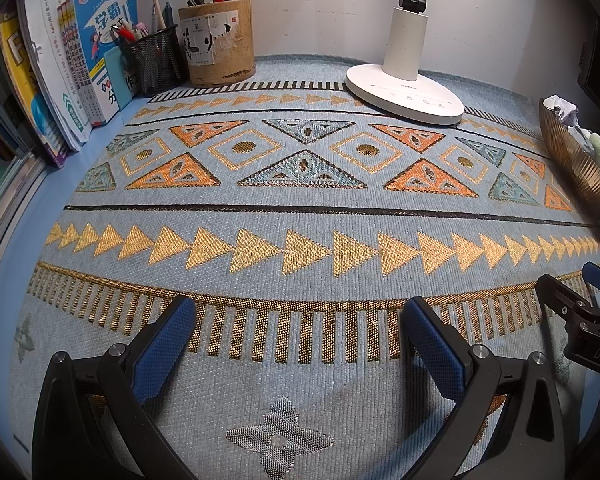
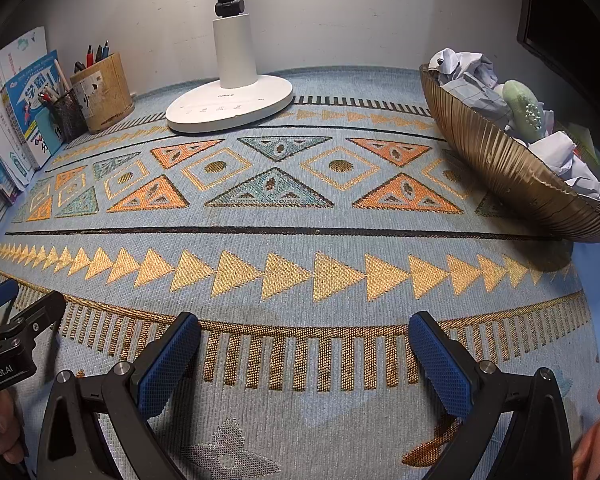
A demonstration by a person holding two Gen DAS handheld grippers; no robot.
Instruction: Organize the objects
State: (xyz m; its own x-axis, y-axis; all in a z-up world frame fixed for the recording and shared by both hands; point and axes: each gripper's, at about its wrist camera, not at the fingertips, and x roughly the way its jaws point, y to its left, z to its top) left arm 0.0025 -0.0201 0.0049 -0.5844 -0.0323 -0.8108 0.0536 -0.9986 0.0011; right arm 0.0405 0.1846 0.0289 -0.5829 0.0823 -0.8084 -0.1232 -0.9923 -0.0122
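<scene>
Left gripper [image 1: 298, 320] fingers wide apart, empty | right gripper [image 2: 304, 336] likewise, empty | both above patterned blue woven mat [image 1: 300, 216] | ribbed bronze bowl [image 2: 512, 168] holds crumpled paper [image 2: 464, 76]

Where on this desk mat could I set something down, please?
The broad middle of the mat is bare, between the lamp base and both hand-held grippers. It is crowded at the back left by the pen holders and books, and on the right by the full bowl.

At the right edge of the frame, a ribbed bronze bowl [image 2: 512, 172] rests tilted, holding crumpled paper [image 2: 466, 80] and a green brush [image 2: 524, 110].
</scene>
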